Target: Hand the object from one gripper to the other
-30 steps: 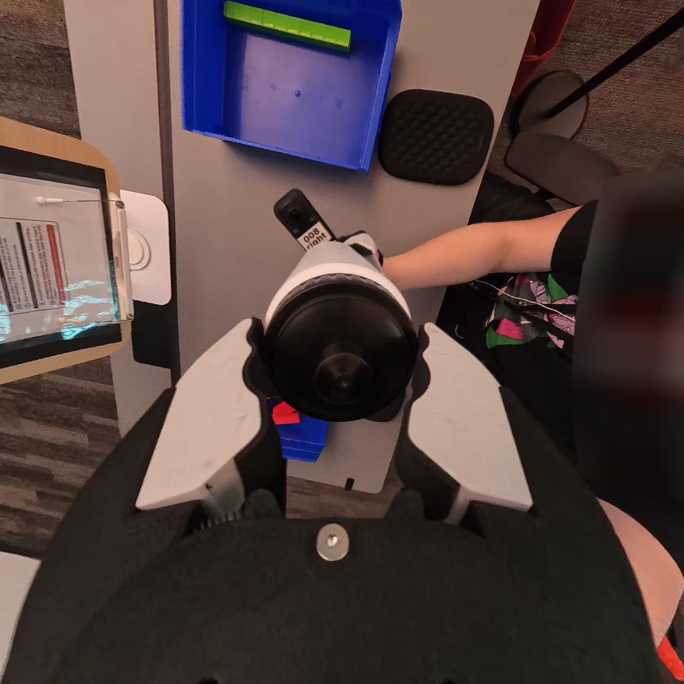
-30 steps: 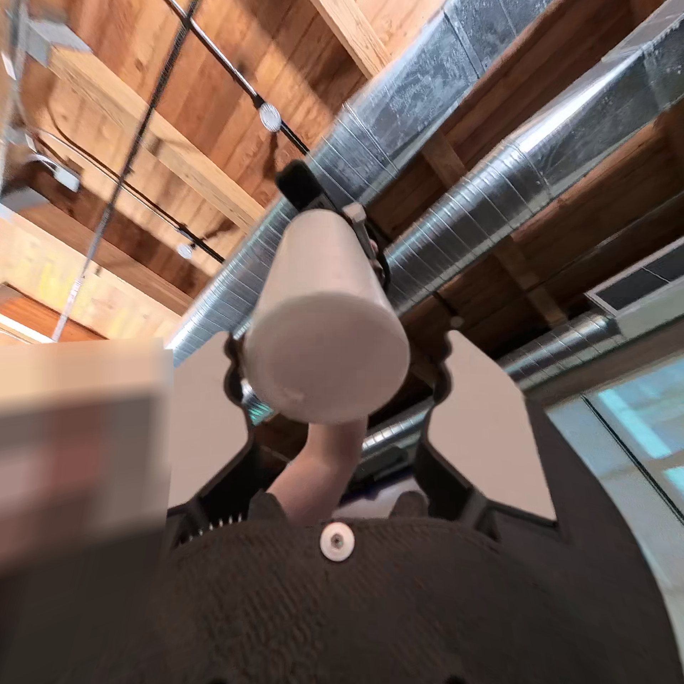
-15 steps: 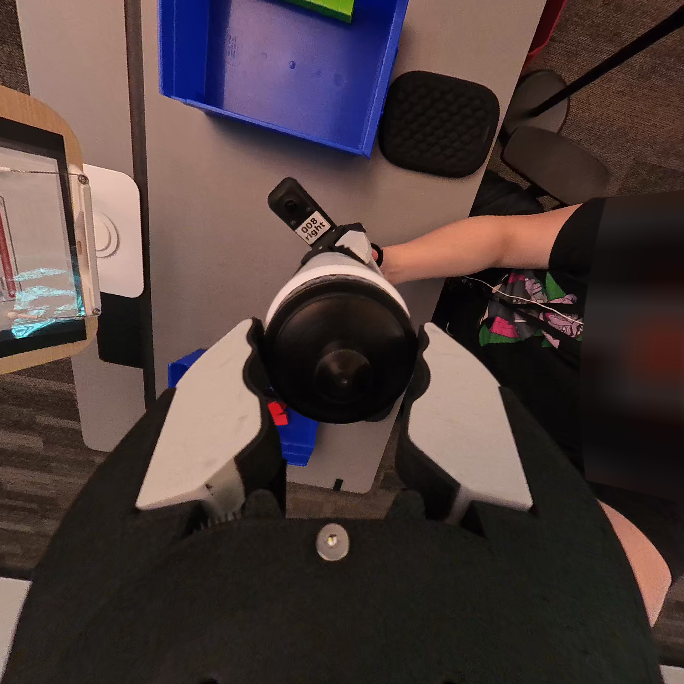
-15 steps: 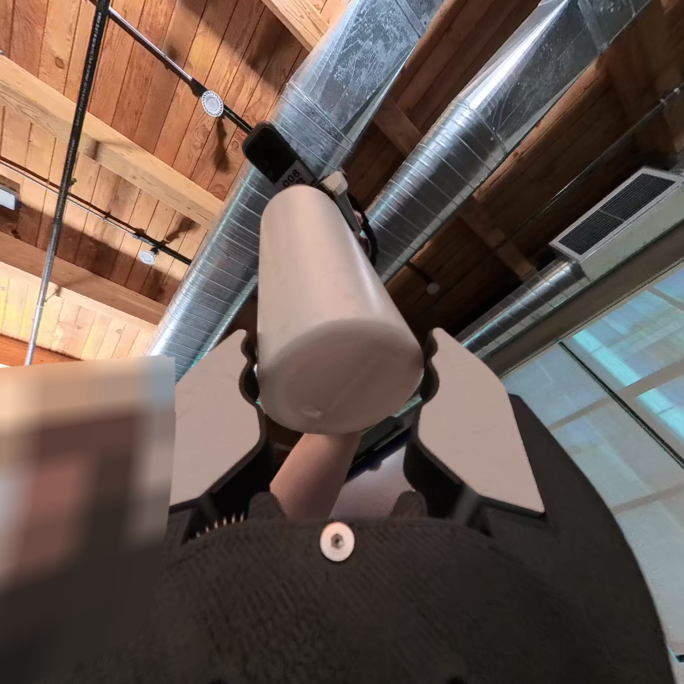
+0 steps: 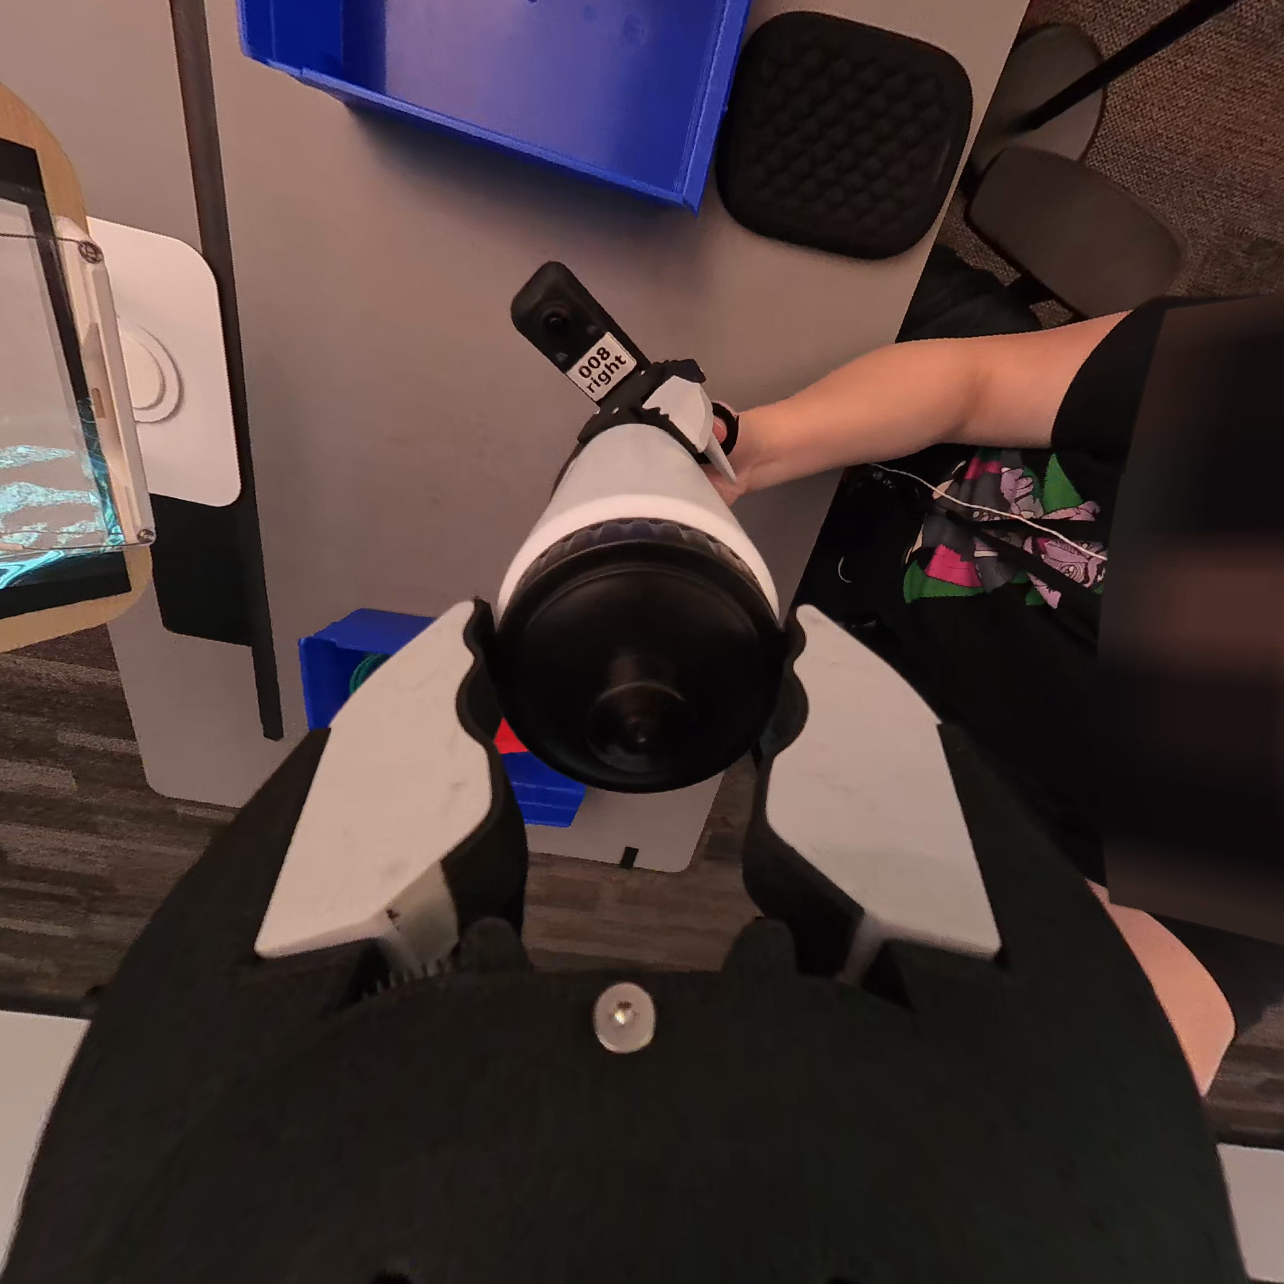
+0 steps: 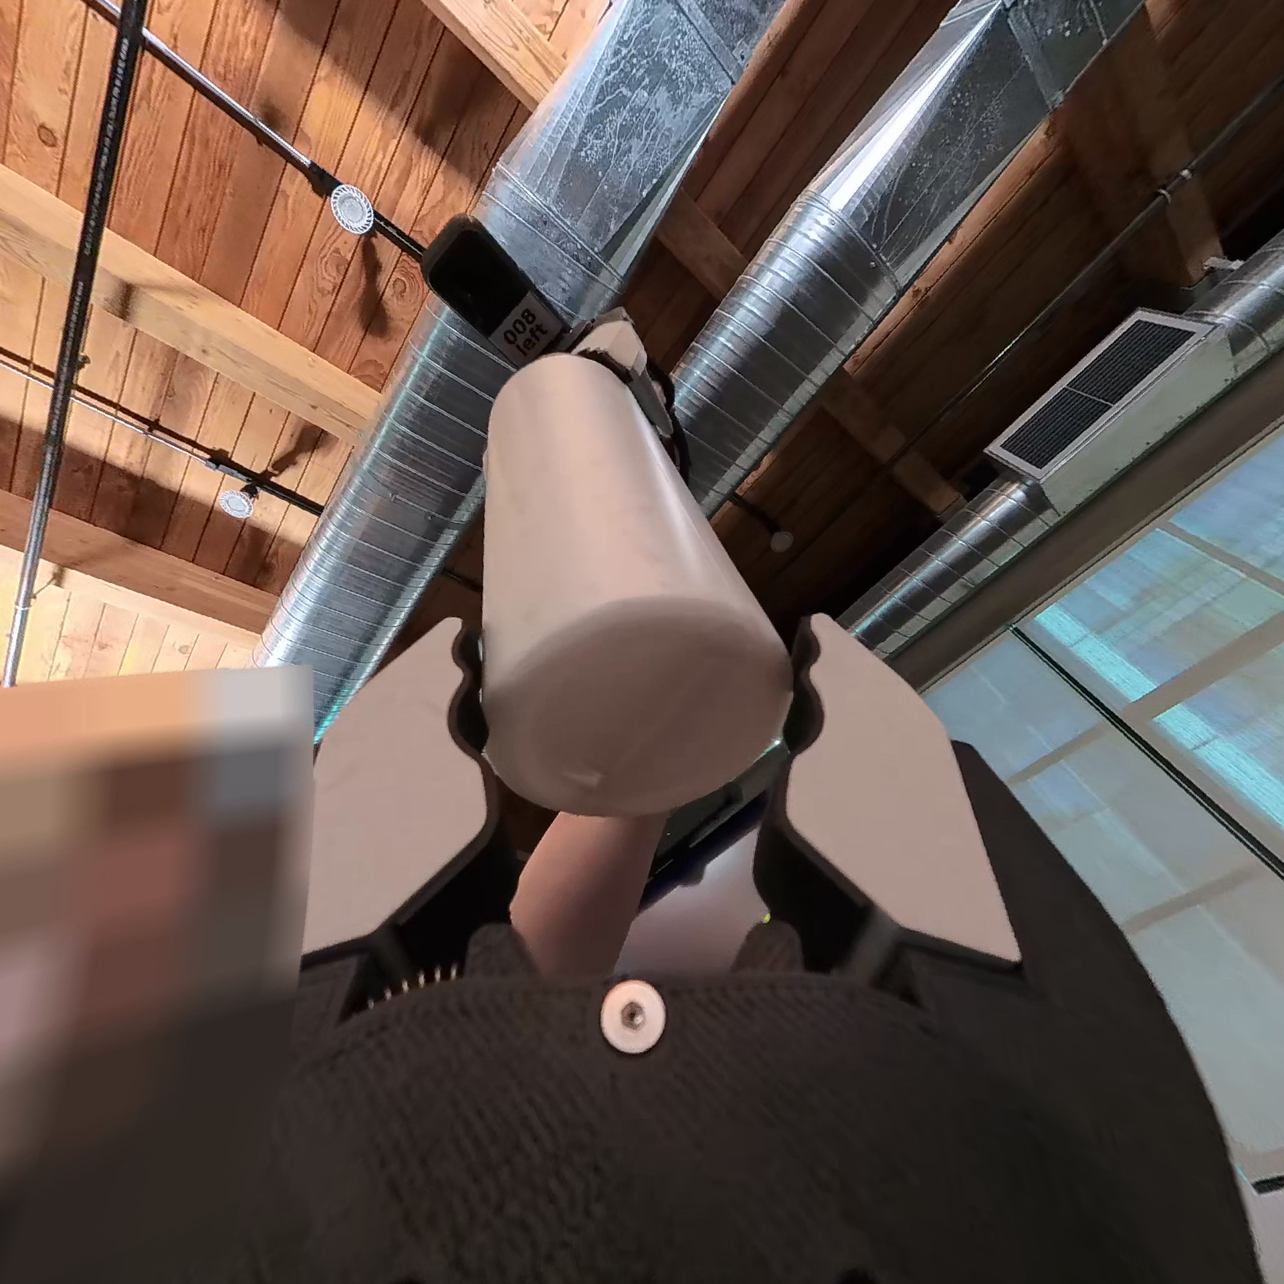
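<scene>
A white bottle (image 5: 625,486) with a black lid is held in the air between both grippers. My left gripper (image 5: 639,660) is shut on the lid end, with both fingers pressed against the lid's sides. In the right wrist view the bottle (image 6: 625,590) points away from me with its flat white base nearest. My right gripper (image 6: 636,695) is shut on that base end, and its fingers touch both sides. The right gripper (image 5: 653,410) shows at the bottle's far end in the left wrist view. The left gripper (image 6: 611,347) shows at the far end in the right wrist view.
Below lies a grey table (image 5: 389,347) with a large blue bin (image 5: 542,62), a black pad (image 5: 841,132) and a small blue bin (image 5: 347,660). A clear stand (image 5: 62,417) is at the left. A person's arm (image 5: 903,403) reaches in from the right. Ceiling ducts (image 6: 611,104) are overhead. My hands' fingertips stand some 12 cm from each other.
My right gripper's jaws, wide apart a second ago, have closed onto the bottle's base. My left gripper has kept its hold on the lid, and both have shifted slightly over the table.
</scene>
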The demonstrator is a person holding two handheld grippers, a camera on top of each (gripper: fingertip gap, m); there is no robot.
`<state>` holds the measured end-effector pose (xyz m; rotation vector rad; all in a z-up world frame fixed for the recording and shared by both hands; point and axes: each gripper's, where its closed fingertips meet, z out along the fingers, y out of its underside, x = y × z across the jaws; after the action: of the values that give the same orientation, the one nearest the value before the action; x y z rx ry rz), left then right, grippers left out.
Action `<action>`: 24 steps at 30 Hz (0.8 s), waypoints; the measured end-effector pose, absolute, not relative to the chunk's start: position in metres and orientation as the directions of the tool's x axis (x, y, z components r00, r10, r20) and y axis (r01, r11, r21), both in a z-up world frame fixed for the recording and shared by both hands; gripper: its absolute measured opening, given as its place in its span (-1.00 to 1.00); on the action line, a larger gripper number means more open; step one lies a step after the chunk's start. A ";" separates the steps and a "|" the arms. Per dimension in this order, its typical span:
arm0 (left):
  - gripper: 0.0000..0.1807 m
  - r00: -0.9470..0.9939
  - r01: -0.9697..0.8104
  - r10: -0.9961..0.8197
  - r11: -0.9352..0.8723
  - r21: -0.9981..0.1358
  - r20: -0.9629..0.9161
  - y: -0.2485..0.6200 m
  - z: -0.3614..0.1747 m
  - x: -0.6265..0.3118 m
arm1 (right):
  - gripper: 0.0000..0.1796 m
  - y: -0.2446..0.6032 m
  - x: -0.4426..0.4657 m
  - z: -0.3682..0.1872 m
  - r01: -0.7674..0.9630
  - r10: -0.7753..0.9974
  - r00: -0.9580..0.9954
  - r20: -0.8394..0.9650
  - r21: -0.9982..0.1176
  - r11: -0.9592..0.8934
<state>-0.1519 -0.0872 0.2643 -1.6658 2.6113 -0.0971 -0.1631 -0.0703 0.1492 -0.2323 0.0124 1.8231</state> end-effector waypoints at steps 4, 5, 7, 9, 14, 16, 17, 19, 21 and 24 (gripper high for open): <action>-0.07 -0.432 -0.899 -0.902 0.432 -0.069 -0.013 -0.089 0.261 -0.152 | -0.03 -0.073 -0.166 0.152 -0.957 0.953 -0.253 -0.165 -0.105 -0.272; -0.04 -0.433 -0.898 -0.901 0.433 -0.073 -0.019 -0.089 0.261 -0.150 | -0.03 -0.073 -0.165 0.153 -0.957 0.953 -0.254 -0.168 -0.101 -0.273; -0.01 -0.433 -0.898 -0.901 0.433 -0.077 -0.024 -0.089 0.261 -0.149 | -0.04 -0.075 -0.166 0.154 -0.954 0.951 -0.264 -0.161 -0.103 -0.282; 0.06 -0.437 -0.896 -0.899 0.438 -0.077 -0.034 -0.089 0.262 -0.149 | -0.04 -0.075 -0.166 0.155 -0.956 0.954 -0.248 -0.168 -0.113 -0.269; 0.24 -0.450 -0.883 -0.890 0.455 -0.115 -0.071 -0.090 0.269 -0.142 | -0.04 -0.077 -0.160 0.153 -0.963 0.962 -0.205 -0.179 -0.138 -0.231; 0.32 -0.461 -0.868 -0.881 0.472 -0.152 -0.106 -0.091 0.279 -0.137 | -0.03 -0.077 -0.154 0.151 -0.966 0.962 -0.205 -0.179 -0.119 -0.228; 0.32 -0.464 -0.861 -0.879 0.477 -0.178 -0.112 -0.092 0.285 -0.135 | -0.03 -0.077 -0.151 0.150 -0.967 0.962 -0.204 -0.180 -0.114 -0.227; 0.31 -0.466 -0.842 -0.877 0.481 -0.244 -0.121 -0.097 0.302 -0.131 | -0.03 -0.078 -0.146 0.148 -0.971 0.965 -0.188 -0.184 -0.114 -0.211; 0.30 -0.462 -0.826 -0.876 0.481 -0.293 -0.137 -0.099 0.319 -0.131 | -0.04 -0.078 -0.140 0.147 -0.975 0.970 -0.157 -0.187 -0.129 -0.182; 0.32 -0.444 -0.808 -0.879 0.477 -0.346 -0.175 -0.094 0.341 -0.135 | -0.03 -0.080 -0.133 0.146 -0.978 0.973 -0.118 -0.196 -0.148 -0.148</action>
<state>-0.1354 -0.0939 0.3414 -1.4243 2.3991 -0.3026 -0.1328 -0.0796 0.1462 -0.2801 0.0204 1.6967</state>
